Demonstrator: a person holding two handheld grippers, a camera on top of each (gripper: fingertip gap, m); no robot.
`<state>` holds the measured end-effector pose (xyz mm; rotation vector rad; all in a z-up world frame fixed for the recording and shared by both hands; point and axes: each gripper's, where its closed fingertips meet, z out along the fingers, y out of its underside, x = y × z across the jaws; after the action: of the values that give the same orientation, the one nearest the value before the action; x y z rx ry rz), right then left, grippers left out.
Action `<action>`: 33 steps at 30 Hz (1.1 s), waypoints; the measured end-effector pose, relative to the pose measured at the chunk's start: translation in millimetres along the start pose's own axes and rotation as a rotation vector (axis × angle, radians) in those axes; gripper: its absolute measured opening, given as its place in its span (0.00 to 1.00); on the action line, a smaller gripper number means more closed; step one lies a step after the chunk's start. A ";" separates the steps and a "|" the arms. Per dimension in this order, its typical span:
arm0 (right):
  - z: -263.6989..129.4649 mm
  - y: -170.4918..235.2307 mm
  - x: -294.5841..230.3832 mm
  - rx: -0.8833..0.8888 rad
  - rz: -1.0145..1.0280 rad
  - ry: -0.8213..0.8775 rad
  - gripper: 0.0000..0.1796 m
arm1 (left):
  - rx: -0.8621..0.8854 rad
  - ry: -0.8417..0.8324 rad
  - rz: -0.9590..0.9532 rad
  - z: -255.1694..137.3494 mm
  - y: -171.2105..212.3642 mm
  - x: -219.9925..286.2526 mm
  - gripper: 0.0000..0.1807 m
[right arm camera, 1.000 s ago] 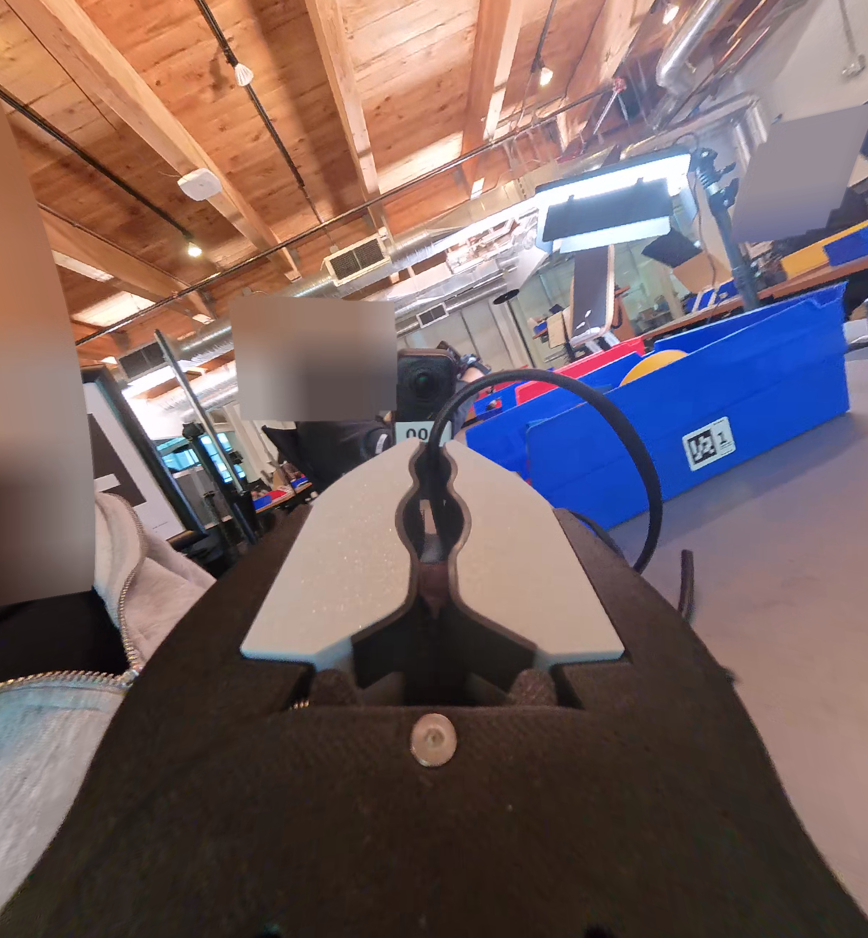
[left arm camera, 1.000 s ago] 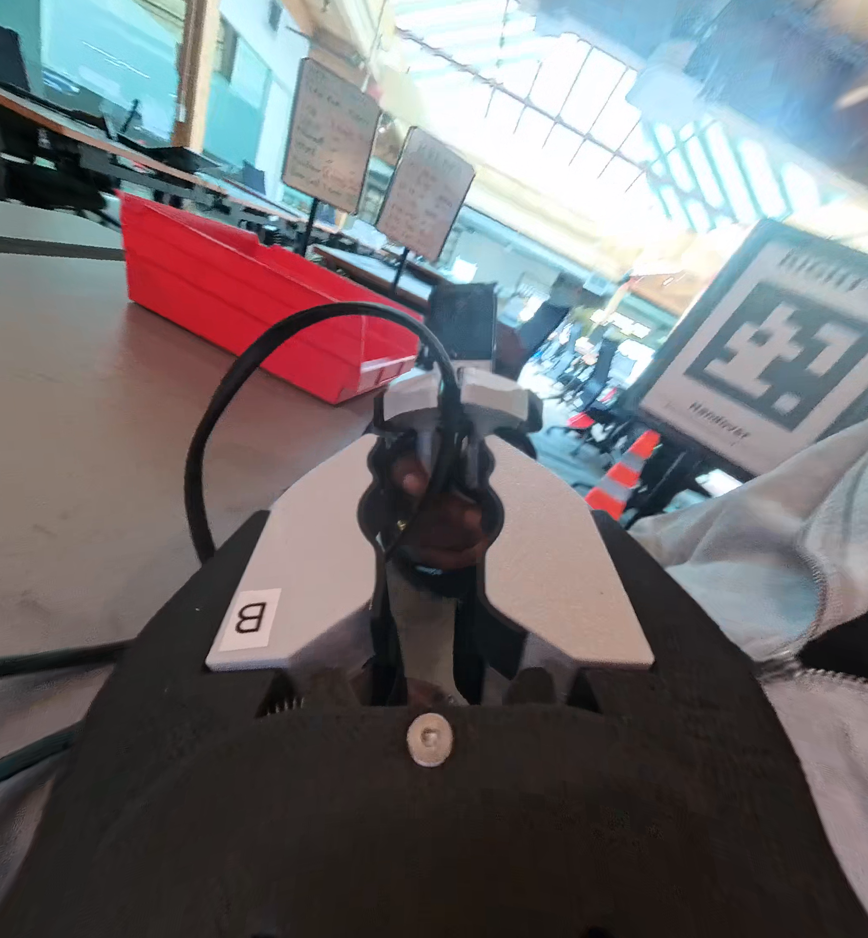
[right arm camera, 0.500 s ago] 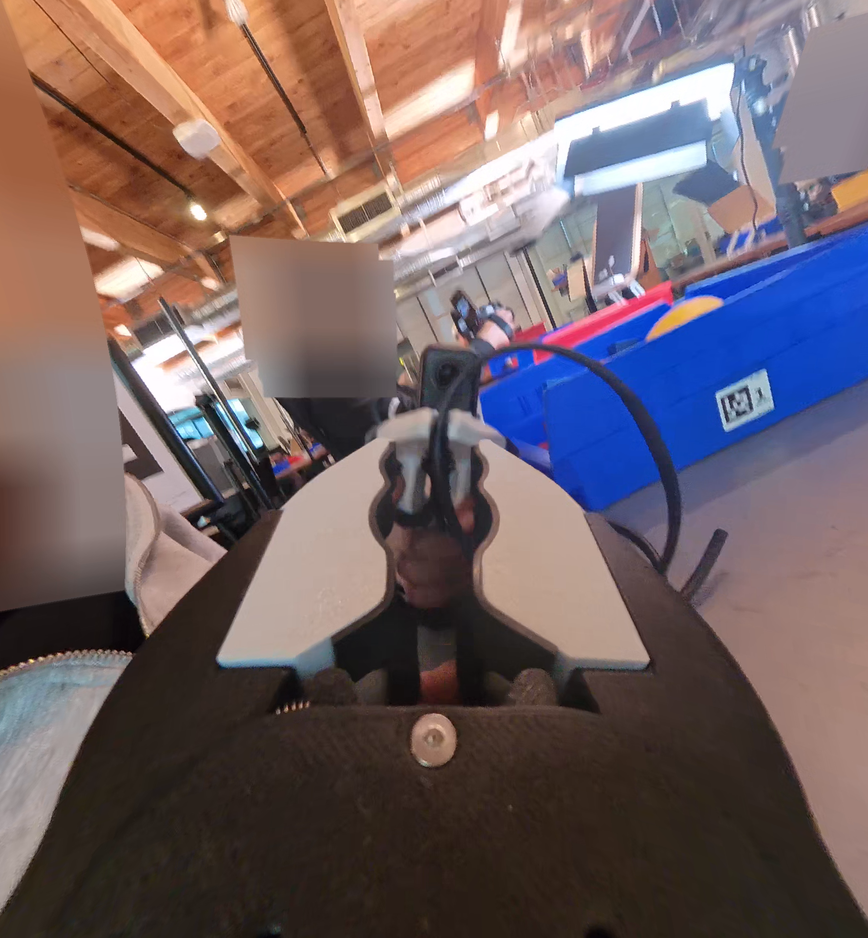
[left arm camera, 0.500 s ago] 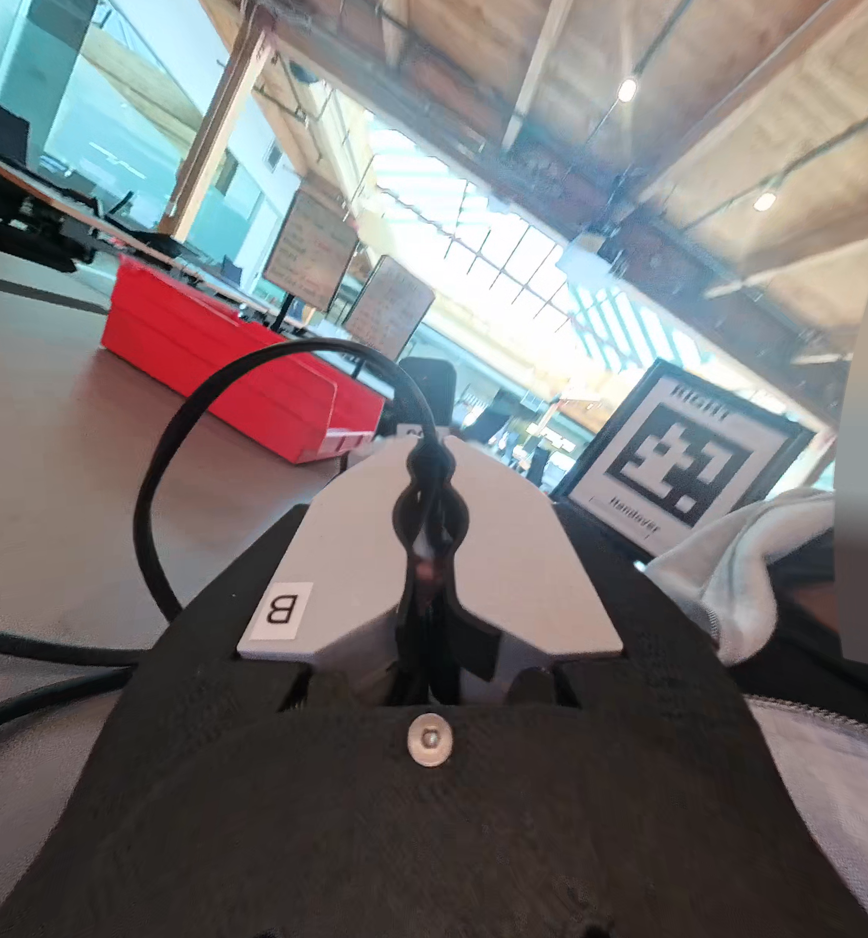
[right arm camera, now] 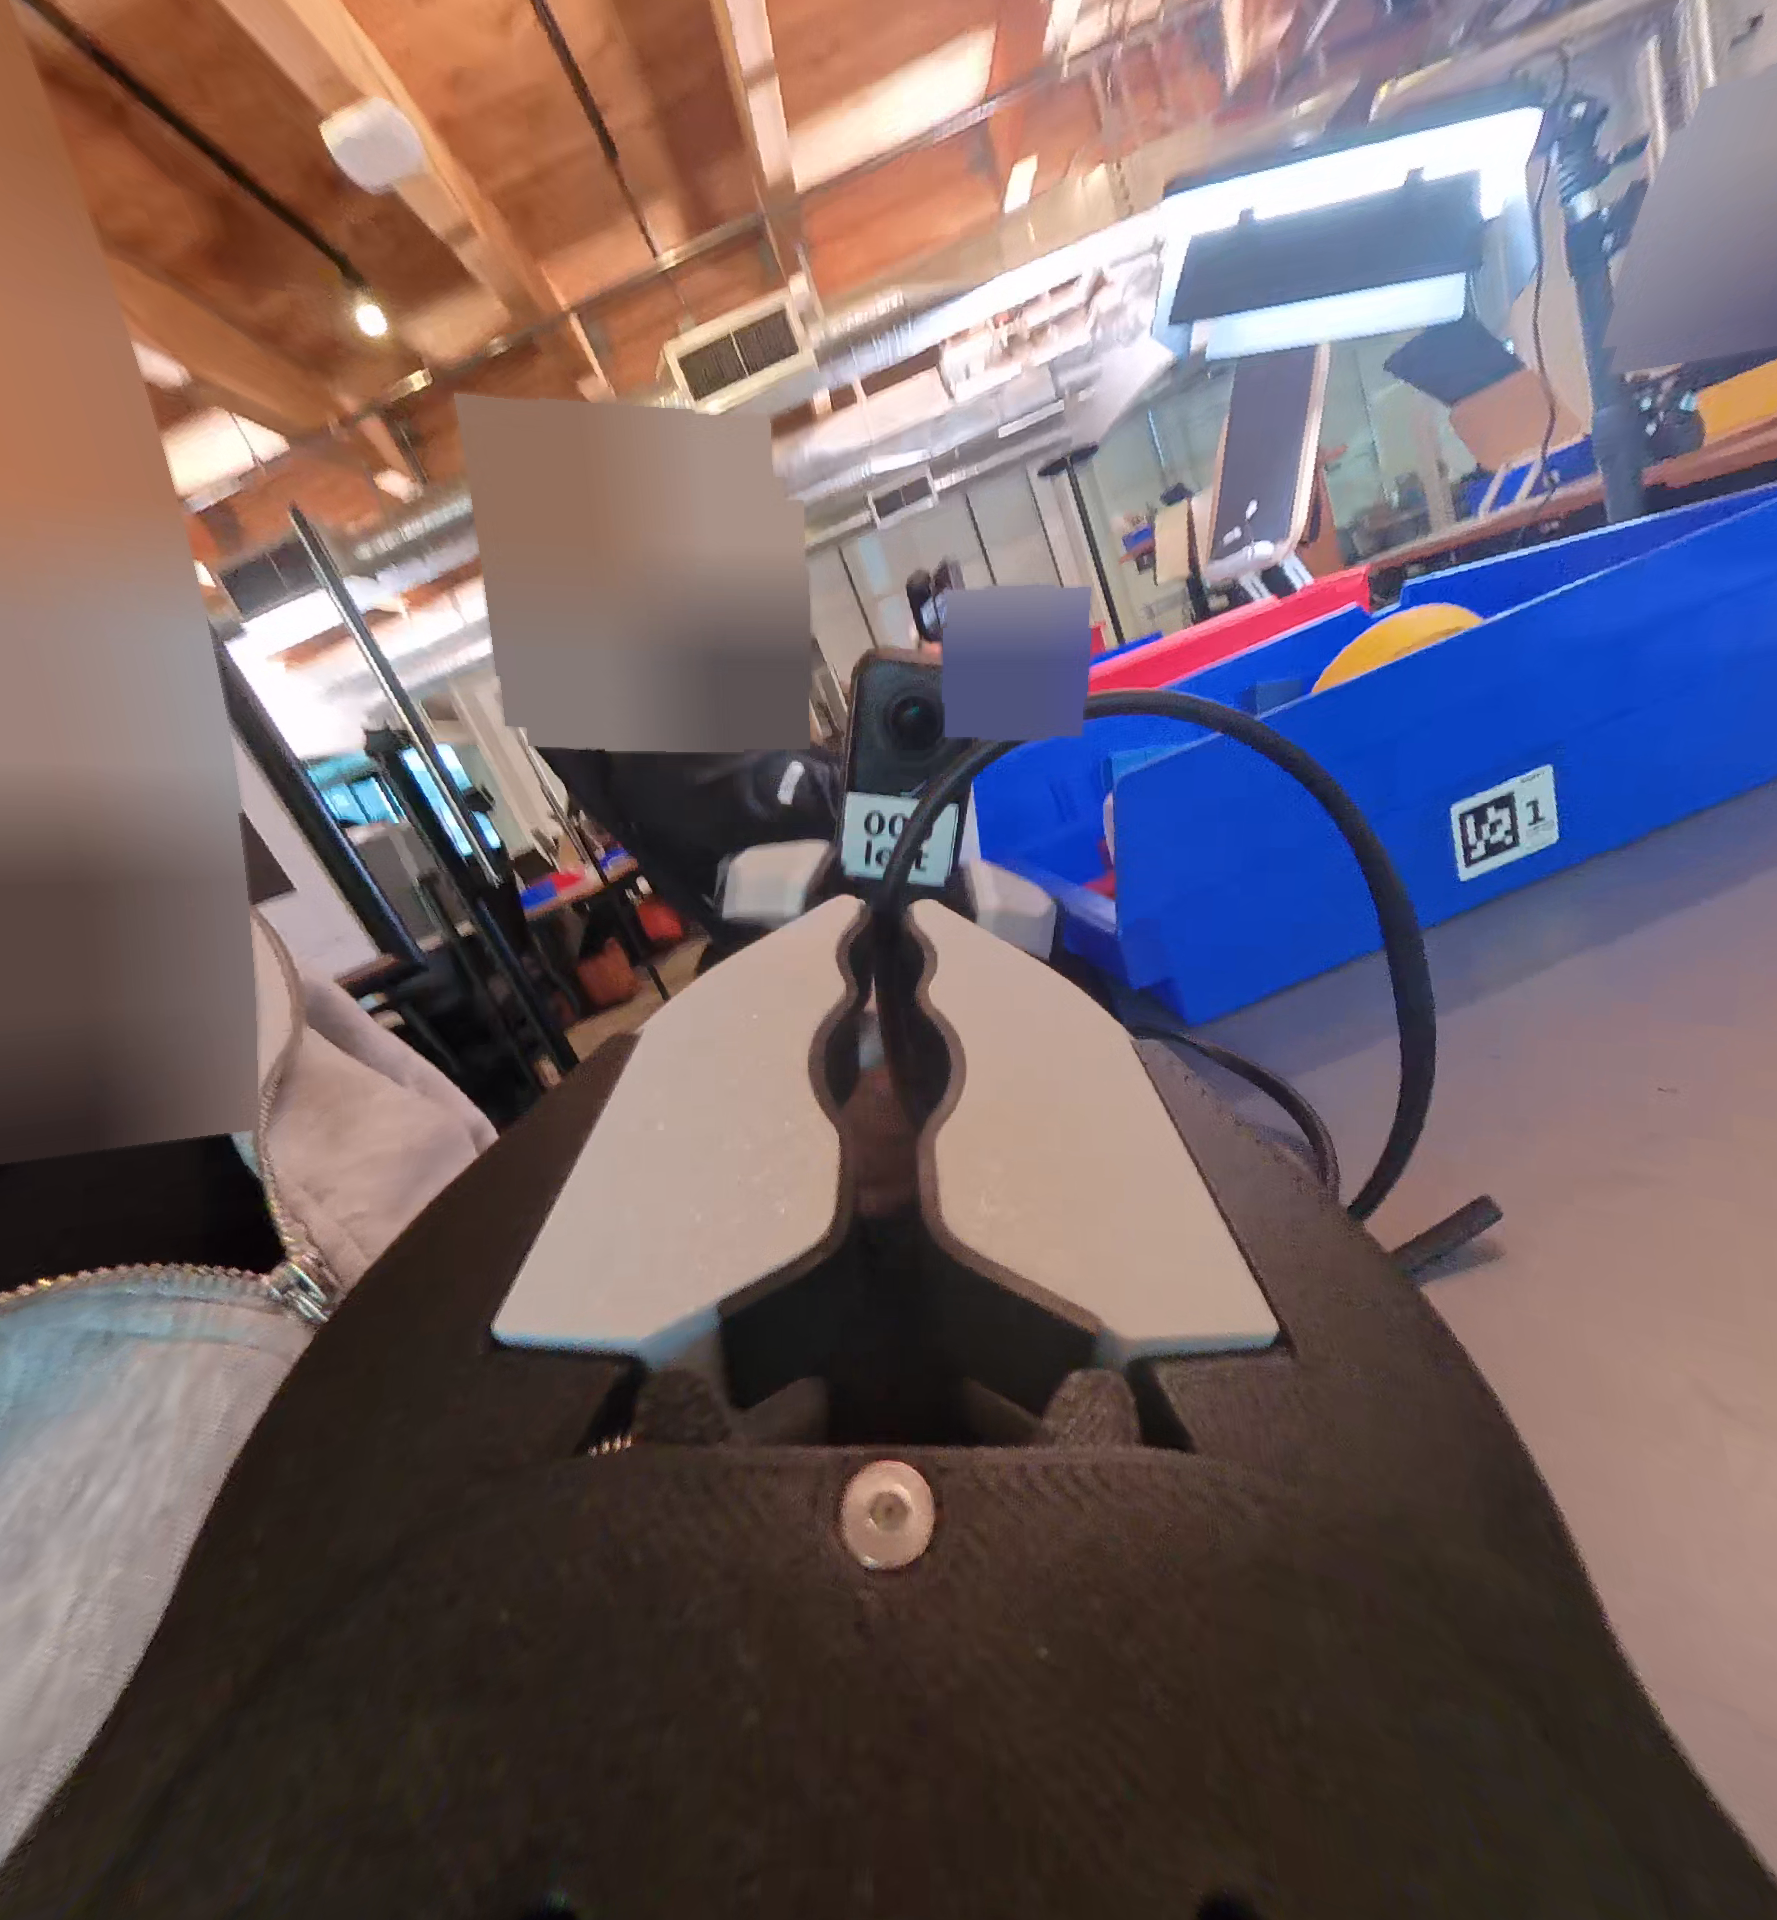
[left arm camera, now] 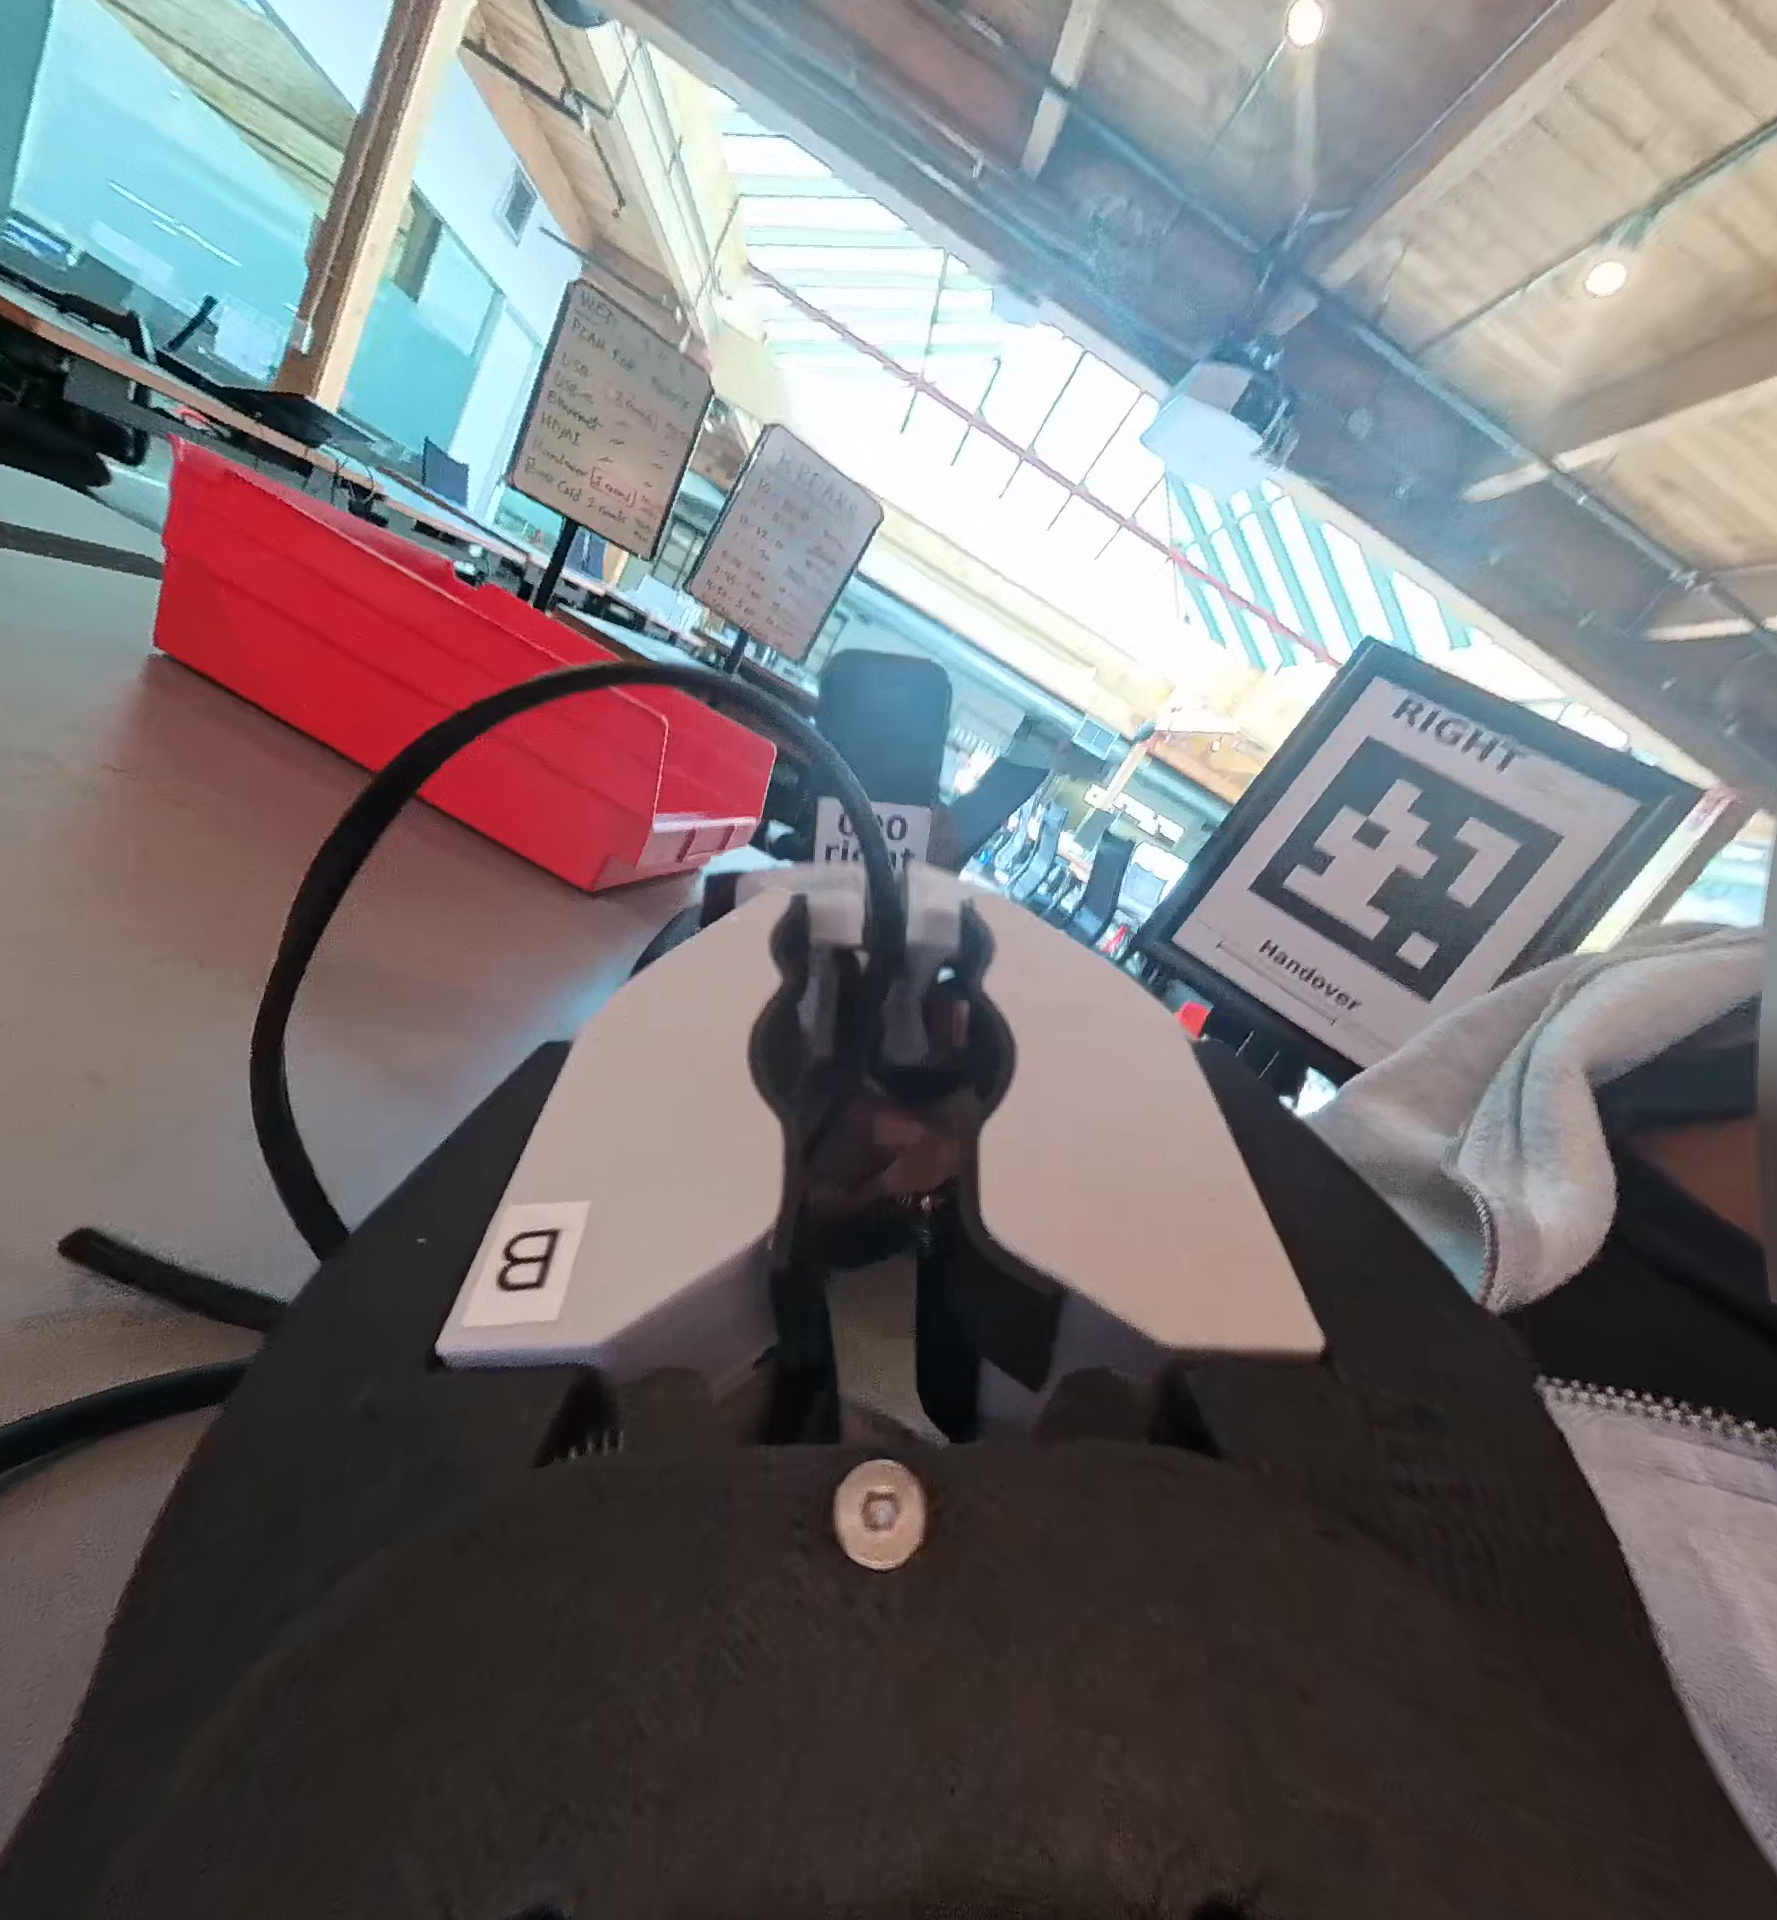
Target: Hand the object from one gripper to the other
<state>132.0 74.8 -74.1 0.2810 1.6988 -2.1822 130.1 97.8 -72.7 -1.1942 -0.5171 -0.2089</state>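
A black cable (left arm camera: 276, 1039) arcs up from the grey table (left arm camera: 84, 883) in a loop. My left gripper (left arm camera: 879, 925) is open, its grey fingers apart on either side of the cable. My right gripper (left arm camera: 884, 940) faces it and sits between those fingers, shut on the cable. In the right wrist view my right gripper (right arm camera: 889, 920) pinches the cable (right arm camera: 1383, 935) at its tips. The loop bends right and comes down to the table (right arm camera: 1642, 1039). The left gripper's fingertips (right arm camera: 770, 883) show spread just beyond.
A red bin (left arm camera: 427, 644) stands on the table to the far left, a framed marker board (left arm camera: 1403, 852) at the right. A blue bin (right arm camera: 1486, 790) holding a yellow thing (right arm camera: 1393, 644) stands at the right. A person's grey sleeve (left arm camera: 1486, 1091) is close by. Left and right tips are no more than a few centimetres apart.
Half a second ago my left gripper was shut on the cable and my right was open. Now my right is shut on the cable and my left has opened.
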 end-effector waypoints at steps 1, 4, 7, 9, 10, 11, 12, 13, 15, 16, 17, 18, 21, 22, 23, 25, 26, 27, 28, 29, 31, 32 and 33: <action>-2.4 -4.7 -0.2 0.032 0.019 -0.009 0.03 | -0.030 -0.003 0.017 1.8 4.7 0.6 0.16; -6.5 -13.6 -2.0 0.101 0.065 -0.042 0.03 | -0.131 -0.027 0.079 7.3 20.7 -0.4 0.12; -5.6 -13.4 -2.7 0.100 0.060 -0.042 0.03 | -0.119 -0.008 0.090 6.2 18.8 2.6 0.02; -6.2 -14.8 0.4 0.111 0.049 -0.015 0.04 | -0.063 0.002 0.055 3.5 9.9 2.4 0.02; -5.9 -14.8 0.9 0.112 0.044 -0.009 0.08 | -0.019 0.010 0.032 0.5 2.7 2.2 0.02; -4.8 -13.6 0.6 0.106 0.043 -0.008 0.11 | 0.027 0.029 0.001 -2.7 -4.5 3.2 0.02; -2.4 -9.7 0.0 0.084 0.043 -0.011 0.13 | 0.065 0.055 -0.035 -5.5 -10.3 4.8 0.02; 1.1 -3.1 -0.9 0.043 0.047 -0.016 0.15 | 0.092 0.077 -0.067 -7.5 -14.4 6.0 0.02; 8.8 12.4 -5.4 -0.058 0.051 -0.040 0.18 | 0.106 0.098 -0.097 -8.2 -16.2 7.1 0.02; 11.1 16.8 -8.3 -0.090 0.043 -0.054 0.17 | 0.094 0.091 -0.088 -7.2 -14.4 6.8 0.02; 11.6 17.7 -9.8 -0.097 0.032 -0.059 0.14 | 0.077 0.080 -0.071 -5.8 -11.9 6.4 0.02; 10.6 16.0 -10.1 -0.085 0.025 -0.059 0.10 | 0.064 0.072 -0.057 -4.5 -9.7 6.3 0.02; 7.0 11.4 -6.5 -0.053 0.033 -0.045 0.03 | 0.051 0.060 -0.050 -2.8 -7.7 5.3 0.03; 6.5 11.1 -6.3 -0.053 0.031 -0.045 0.03 | 0.048 0.050 -0.049 -2.5 -7.2 4.1 0.04; 5.9 10.0 -6.0 -0.048 0.022 -0.040 0.03 | 0.044 0.045 -0.047 -2.1 -6.4 3.5 0.07; 2.1 2.9 -2.6 -0.007 -0.002 -0.012 0.03 | 0.029 0.045 -0.051 -0.3 -3.8 3.7 0.13; -0.4 -1.5 -1.5 0.020 -0.002 -0.007 0.03 | 0.032 0.047 -0.054 0.3 -4.1 4.0 0.16; -2.5 -5.8 -1.3 0.048 0.007 -0.010 0.02 | 0.020 0.043 -0.055 0.4 -2.3 3.5 0.16; -4.7 -11.0 -1.4 0.083 0.019 -0.015 0.02 | 0.004 0.034 -0.051 1.1 0.1 2.4 0.16; -7.3 -15.9 -1.5 0.117 0.028 -0.021 0.03 | -0.015 0.023 -0.038 2.3 3.0 1.5 0.16; -11.6 -22.7 -0.2 0.165 0.045 -0.022 0.02 | -0.060 0.009 0.005 4.8 10.0 1.7 0.13; -12.6 -24.1 -0.1 0.176 0.053 -0.026 0.02 | -0.079 0.003 0.029 5.7 13.1 1.8 0.09; -12.6 -24.3 -0.5 0.177 0.059 -0.031 0.02 | -0.089 -0.006 0.049 6.2 14.7 1.4 0.05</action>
<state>122.0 92.1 -55.5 0.3369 1.4638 -2.2842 135.8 109.0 -82.6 -1.2932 -0.4869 -0.1883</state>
